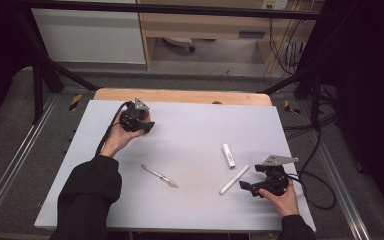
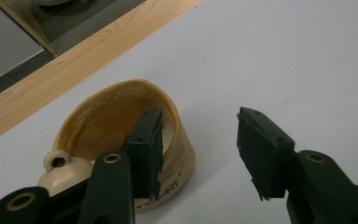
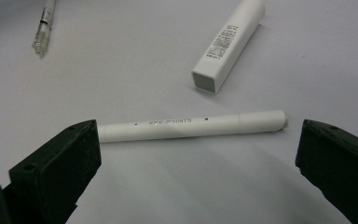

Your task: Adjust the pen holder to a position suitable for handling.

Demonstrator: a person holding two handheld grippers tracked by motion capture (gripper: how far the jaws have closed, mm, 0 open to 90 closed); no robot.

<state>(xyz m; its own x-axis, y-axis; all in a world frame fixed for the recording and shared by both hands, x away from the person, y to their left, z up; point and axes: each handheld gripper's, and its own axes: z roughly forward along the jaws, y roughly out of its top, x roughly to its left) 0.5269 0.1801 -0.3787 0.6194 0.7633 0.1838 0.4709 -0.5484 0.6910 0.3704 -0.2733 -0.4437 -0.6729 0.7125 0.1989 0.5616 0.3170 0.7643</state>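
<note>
Left hand-held gripper (image 1: pixel 149 126) at the far left of the pale grey worktop (image 1: pixel 190 135), jaws spread, one jaw dipping inside a yellowish rubbery loop (image 2: pixel 121 116) with a cream knob, the other out over bare surface. Right hand-held gripper (image 1: pixel 244 186) near the front right, jaws wide apart, nothing pinched. White pen (image 3: pixel 191 126) lying flat just beyond those jaws, crosswise between them, untouched. Short white rectangular tube (image 3: pixel 228 44) just past the pen, angled, apart from it. Clear slim pen (image 1: pixel 160 176) near mid-worktop, well apart from both.
</note>
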